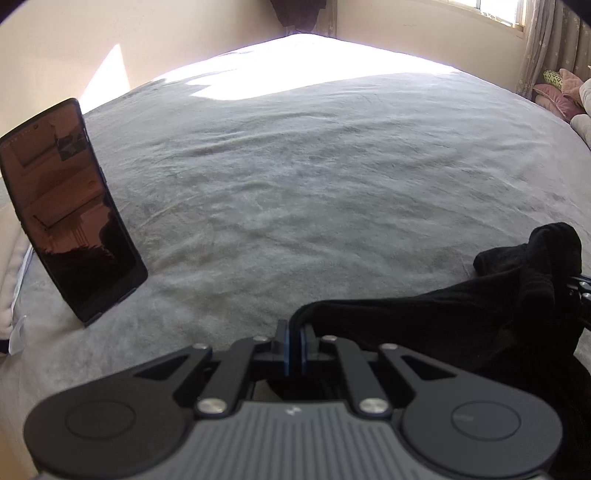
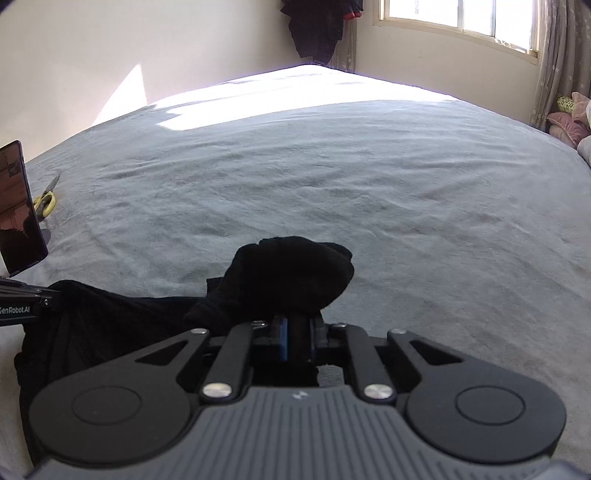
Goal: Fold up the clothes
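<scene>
A black garment [image 1: 461,317] is stretched between my two grippers above the near edge of a grey bed cover [image 1: 295,177]. My left gripper [image 1: 294,334] is shut on one black edge of it, and the cloth runs off to the right toward the other gripper. In the right wrist view the same black garment [image 2: 288,277] bunches into a lump over my right gripper [image 2: 297,328], which is shut on it. The rest of the cloth hangs down to the left, where the side of the left gripper shows at the frame edge.
A dark phone [image 1: 70,206] stands propped at the left of the bed. Yellow-handled scissors [image 2: 46,199] lie behind it. Pillows [image 1: 561,96] are piled at the far right under a window [image 2: 461,22]. Dark clothes [image 2: 317,26] hang in the far corner. Walls border the bed.
</scene>
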`<state>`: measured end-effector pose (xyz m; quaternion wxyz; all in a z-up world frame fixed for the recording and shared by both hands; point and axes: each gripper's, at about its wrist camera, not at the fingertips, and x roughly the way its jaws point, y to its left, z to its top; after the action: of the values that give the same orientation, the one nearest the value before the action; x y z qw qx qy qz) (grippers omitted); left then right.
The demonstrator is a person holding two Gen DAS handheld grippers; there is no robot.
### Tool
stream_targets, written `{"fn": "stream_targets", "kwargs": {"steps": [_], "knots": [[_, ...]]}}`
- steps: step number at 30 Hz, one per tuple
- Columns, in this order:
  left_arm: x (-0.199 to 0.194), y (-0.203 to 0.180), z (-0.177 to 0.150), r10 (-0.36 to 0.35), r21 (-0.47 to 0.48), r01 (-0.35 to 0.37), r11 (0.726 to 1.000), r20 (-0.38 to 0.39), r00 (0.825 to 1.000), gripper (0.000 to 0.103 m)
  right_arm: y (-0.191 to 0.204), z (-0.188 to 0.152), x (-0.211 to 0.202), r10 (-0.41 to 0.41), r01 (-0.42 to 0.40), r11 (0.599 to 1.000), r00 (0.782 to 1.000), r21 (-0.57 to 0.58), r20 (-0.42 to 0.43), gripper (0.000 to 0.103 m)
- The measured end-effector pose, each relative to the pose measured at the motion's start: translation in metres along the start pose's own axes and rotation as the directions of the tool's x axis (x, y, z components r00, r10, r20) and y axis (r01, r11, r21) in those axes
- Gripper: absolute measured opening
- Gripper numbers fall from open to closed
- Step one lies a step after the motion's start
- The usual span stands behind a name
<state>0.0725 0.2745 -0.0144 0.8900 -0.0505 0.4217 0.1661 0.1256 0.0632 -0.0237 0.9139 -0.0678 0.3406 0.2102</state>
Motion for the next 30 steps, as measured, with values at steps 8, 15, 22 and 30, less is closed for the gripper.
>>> {"fn": "stream_targets", "kwargs": {"steps": [8,15,22,30], "knots": [[-0.008,-0.098,0.055,-0.052,0.215,0.019,0.976,0.145,0.988,0.005,-0.093,0.005,-0.038,-0.239,0.233,0.967,0.969,0.098,0.054,0.011],[-0.005,-0.196,0.106,-0.071,0.352,-0.030,0.936,0.272,0.960,0.005,-0.161,0.012,-0.057,-0.398,0.382,0.909,0.915,0.169,0.072,0.011],[0.018,-0.260,0.140,-0.089,0.390,-0.042,0.920,0.312,0.946,0.006,-0.212,0.017,-0.045,-0.431,0.411,0.888,0.900,0.206,0.061,0.011],[0.064,-0.292,0.131,-0.104,0.368,0.009,0.930,0.241,0.965,0.010,-0.247,0.006,-0.013,-0.394,0.377,0.886,0.919,0.269,0.012,0.013]]}}
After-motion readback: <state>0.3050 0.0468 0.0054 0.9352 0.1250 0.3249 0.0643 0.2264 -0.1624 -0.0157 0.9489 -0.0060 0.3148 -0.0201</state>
